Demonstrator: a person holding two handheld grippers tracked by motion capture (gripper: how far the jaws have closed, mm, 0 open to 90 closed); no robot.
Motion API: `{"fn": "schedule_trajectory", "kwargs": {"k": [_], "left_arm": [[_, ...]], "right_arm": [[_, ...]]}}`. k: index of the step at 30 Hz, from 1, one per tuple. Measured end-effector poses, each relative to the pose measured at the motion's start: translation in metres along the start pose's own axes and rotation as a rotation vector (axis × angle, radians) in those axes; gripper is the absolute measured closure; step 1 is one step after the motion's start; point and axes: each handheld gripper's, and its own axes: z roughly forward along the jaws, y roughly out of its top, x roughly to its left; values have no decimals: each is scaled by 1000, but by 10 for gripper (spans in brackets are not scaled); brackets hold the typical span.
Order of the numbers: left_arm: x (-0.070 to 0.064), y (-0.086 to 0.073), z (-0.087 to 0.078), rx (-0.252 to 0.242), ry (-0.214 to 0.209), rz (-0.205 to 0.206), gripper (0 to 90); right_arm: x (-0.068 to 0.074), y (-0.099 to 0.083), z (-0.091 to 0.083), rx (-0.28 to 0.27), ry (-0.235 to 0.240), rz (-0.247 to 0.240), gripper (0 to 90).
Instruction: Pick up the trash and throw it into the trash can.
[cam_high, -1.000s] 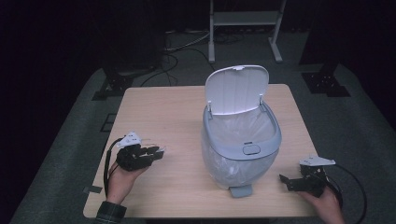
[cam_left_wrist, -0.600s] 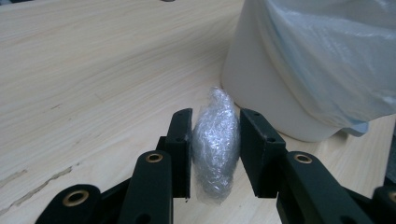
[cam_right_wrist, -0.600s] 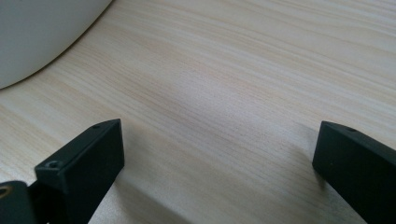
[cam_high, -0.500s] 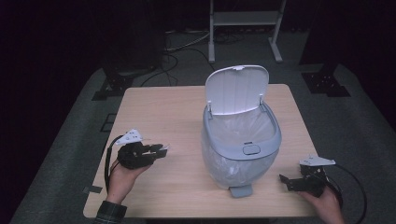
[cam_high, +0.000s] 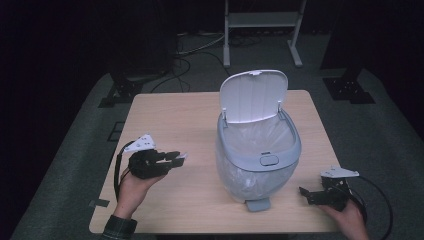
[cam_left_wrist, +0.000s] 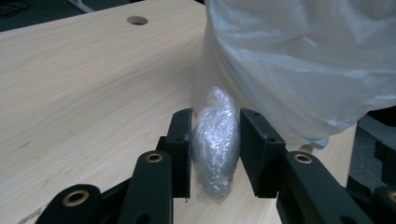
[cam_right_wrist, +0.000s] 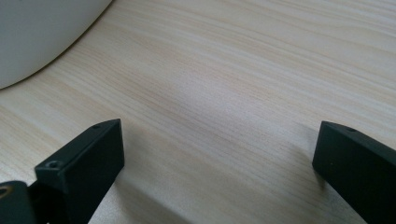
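Left gripper clamps a crumpled plastic-wrap wad near the table's left edge, beside the pedal bin. Right gripper, jaws wide apart and empty, sits near the front-right corner.

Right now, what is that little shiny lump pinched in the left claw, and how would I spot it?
Start at the grey bin with its lid up, mid-table. To its left, a hand holds the left claw above the wood. Between its black jaws sits a crumpled wad of clear plastic, the one small, crinkly, glinting thing there.

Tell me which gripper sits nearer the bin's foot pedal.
Right. The right gripper rests on the table just right of the foot pedal; the left gripper, shut on a plastic wad, is farther off, left of the bin.
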Motion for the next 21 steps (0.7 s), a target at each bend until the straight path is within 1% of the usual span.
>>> {"fn": "schedule_trajectory", "kwargs": {"k": [8,14,21], "left_arm": [[-9,13,-2,-15,-42,22,656],[-11,22,-5,-29,-60,32,656],[-15,37,-9,-58,-86,48,656]], "right_arm": [[0,0,0,0,0,0,11],[0,0,0,0,0,0,11],[0,0,0,0,0,0,11]]}}
